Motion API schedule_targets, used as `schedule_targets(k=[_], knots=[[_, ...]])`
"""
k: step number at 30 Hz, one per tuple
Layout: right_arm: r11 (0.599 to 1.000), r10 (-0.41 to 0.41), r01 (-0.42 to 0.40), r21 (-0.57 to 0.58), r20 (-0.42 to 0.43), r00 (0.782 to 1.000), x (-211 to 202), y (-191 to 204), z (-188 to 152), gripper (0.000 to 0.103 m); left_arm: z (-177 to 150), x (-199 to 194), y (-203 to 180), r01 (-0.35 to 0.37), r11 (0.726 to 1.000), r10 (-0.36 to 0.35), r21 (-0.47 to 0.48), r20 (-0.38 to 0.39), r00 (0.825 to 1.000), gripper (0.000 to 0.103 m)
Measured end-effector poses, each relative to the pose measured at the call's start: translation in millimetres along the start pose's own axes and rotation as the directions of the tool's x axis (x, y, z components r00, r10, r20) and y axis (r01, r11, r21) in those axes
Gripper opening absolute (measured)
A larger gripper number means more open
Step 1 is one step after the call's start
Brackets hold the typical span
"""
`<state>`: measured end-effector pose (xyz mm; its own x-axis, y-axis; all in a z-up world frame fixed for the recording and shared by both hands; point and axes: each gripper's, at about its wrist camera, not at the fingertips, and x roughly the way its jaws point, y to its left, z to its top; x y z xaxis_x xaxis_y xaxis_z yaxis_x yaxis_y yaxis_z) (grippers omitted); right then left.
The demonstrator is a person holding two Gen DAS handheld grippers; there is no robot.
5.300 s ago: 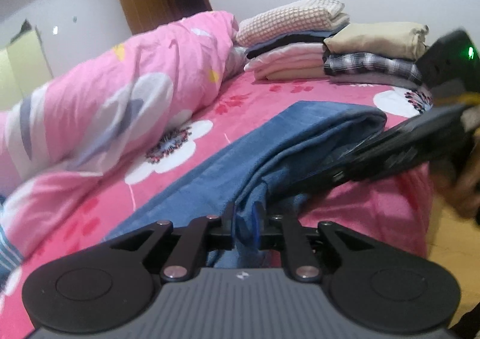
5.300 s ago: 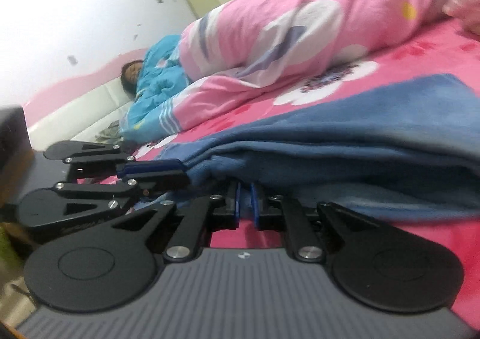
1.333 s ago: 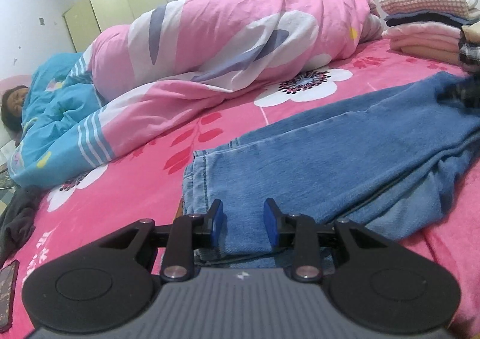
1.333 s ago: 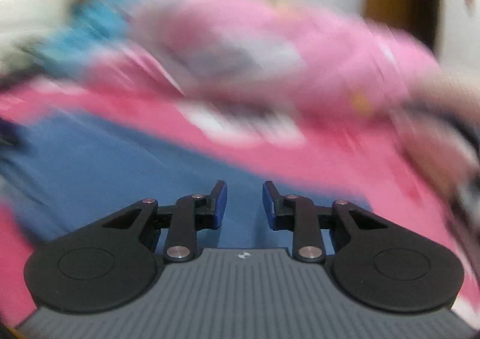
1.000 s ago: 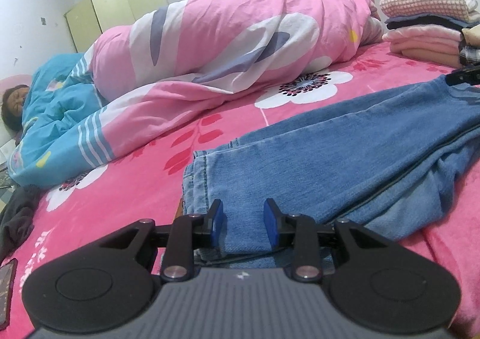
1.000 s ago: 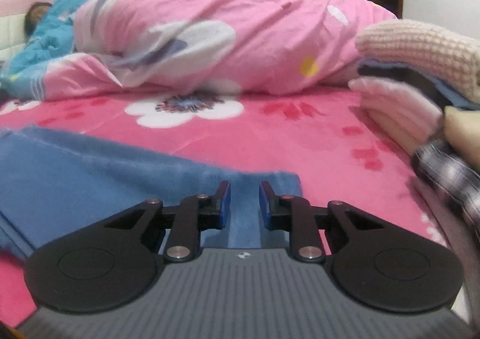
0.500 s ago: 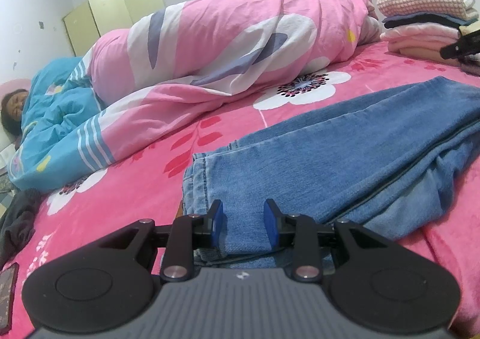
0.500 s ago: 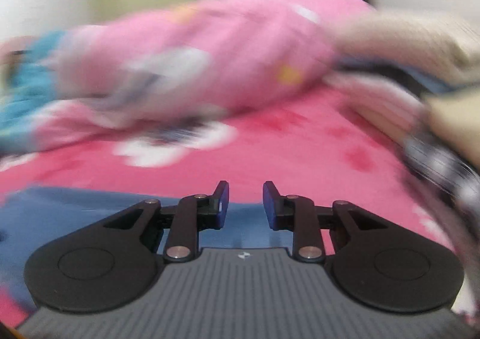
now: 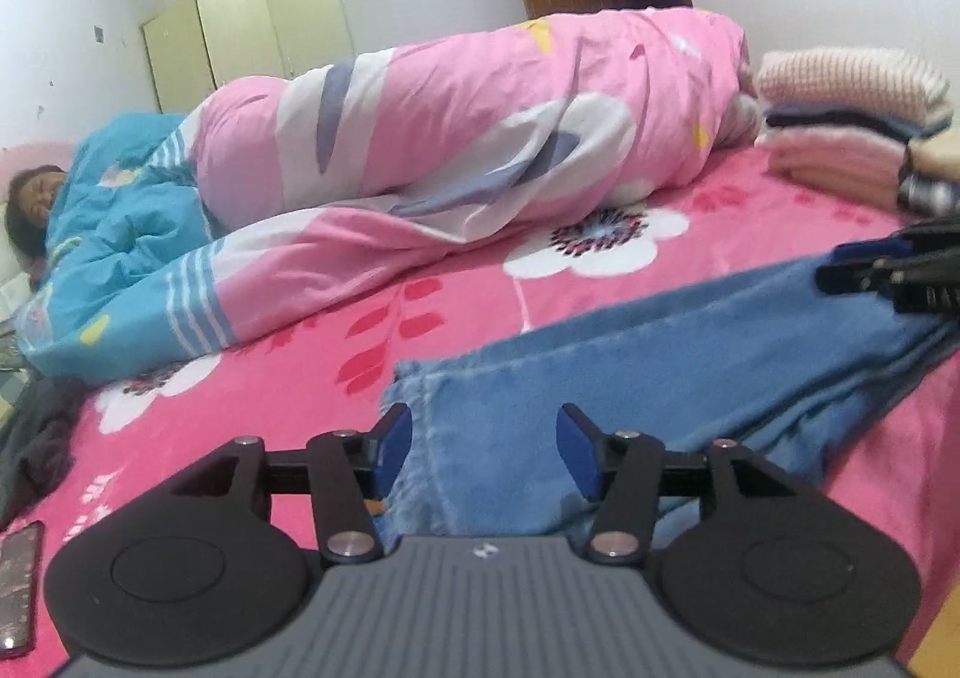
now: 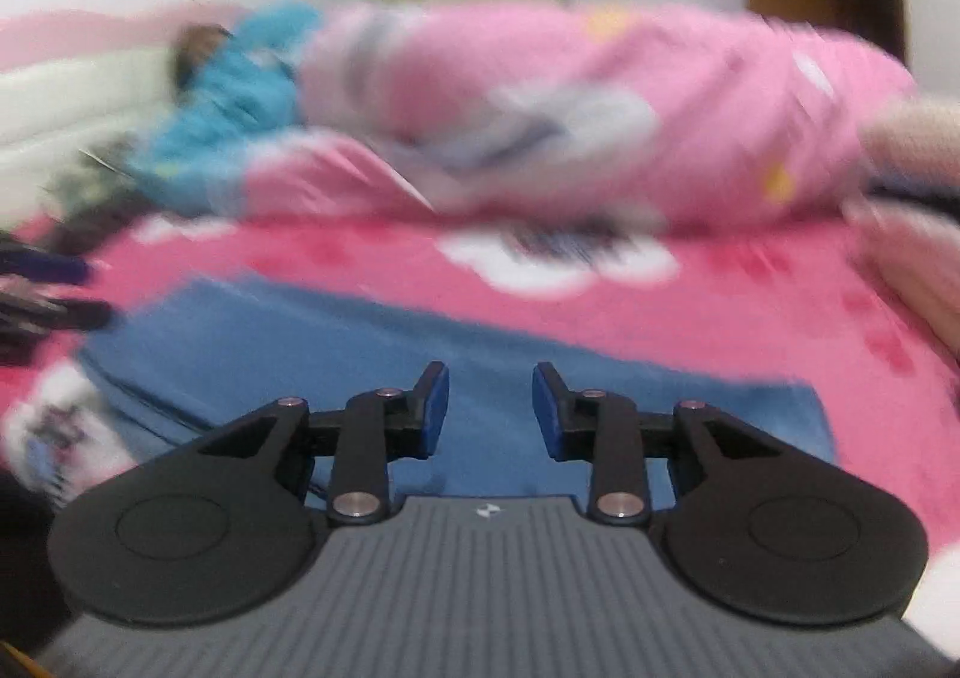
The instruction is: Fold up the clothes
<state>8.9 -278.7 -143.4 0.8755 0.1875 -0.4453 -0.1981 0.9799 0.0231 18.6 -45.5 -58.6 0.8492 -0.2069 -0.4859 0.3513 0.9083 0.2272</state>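
Your left gripper (image 9: 485,450) is sitting wide open, fingers straddling the hem end of the jeans (image 9: 690,354), gripping nothing. Jeans are lying folded lengthwise along the pink floral bedsheet (image 9: 252,408). Your right gripper (image 10: 491,408) is hovering over their other end, parted, empty; that view is motion-blurred.

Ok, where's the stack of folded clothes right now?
In the left wrist view, the stack of folded clothes sits at the far right on the pink floral bedsheet, beyond the blue denim jeans, beside the pink quilt.
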Motion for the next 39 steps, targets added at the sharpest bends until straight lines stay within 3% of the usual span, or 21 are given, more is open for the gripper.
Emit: schedule_targets(k=[3, 8, 17, 20, 23, 27, 31, 34, 39], knots=[[0.999, 0.040, -0.040, -0.029, 0.002, 0.999, 0.4, 17.9, 0.9, 0.045, 10.4, 18.7, -5.2, 0.020, 0.998, -0.023, -0.054, -0.054, 0.998, 0.059], [0.995, 0.063, -0.061, -0.078, 0.023, 0.998, -3.4, 34.8, -5.2, 0.046, 12.1, 64.1, -13.5, 0.018, 0.987, -0.058, -0.162, -0.244, 0.968, 0.060], [0.986, 0.060, -0.046, -0.161, 0.080, 0.995, -15.0, 51.2, -22.8, 0.055, 10.6, 69.5, -22.8, -0.034, 0.991, -0.005, -0.131, -0.287, 0.958, 0.065], [0.994, 0.084, -0.080, -0.080, 0.043, 0.996, -19.1, 43.8, 4.8, 0.055, 13.2, 70.7, -23.9, -0.044, 0.991, 0.004, -0.125, -0.302, 0.953, 0.066], [0.994, 0.096, -0.090, -0.059, 0.102, 0.990, -35.5, 32.6, 28.5, 0.055, 15.8, 71.9, -25.0, -0.054, 0.992, 0.014, -0.118, -0.316, 0.949, 0.067], [1.000, 0.001, 0.001, -0.018, 0.110, 0.994, -33.5, 9.0, 41.9, 0.055, 16.9, 72.1, -26.7, -0.062, 0.992, 0.024, -0.108, -0.325, 0.945, 0.067], [0.991, -0.137, 0.137, -0.008, -0.023, 0.990, 0.0, -10.2, 19.8, 0.059, 16.7, 72.4, -27.5, -0.064, 0.993, 0.027, -0.102, -0.326, 0.945, 0.068], [0.991, -0.126, 0.127, 0.043, -0.020, 0.992, 9.4, -19.8, -3.7, 0.059, 16.6, 72.8, -27.9, -0.065, 0.993, 0.029, -0.099, -0.328, 0.944, 0.069], [0.990, -0.134, 0.135, 0.045, -0.022, 0.991, 9.3, -20.1, -2.4, 0.060, 16.5, 73.4, -28.5, -0.067, 0.993, 0.033, -0.093, -0.330, 0.943, 0.070]])
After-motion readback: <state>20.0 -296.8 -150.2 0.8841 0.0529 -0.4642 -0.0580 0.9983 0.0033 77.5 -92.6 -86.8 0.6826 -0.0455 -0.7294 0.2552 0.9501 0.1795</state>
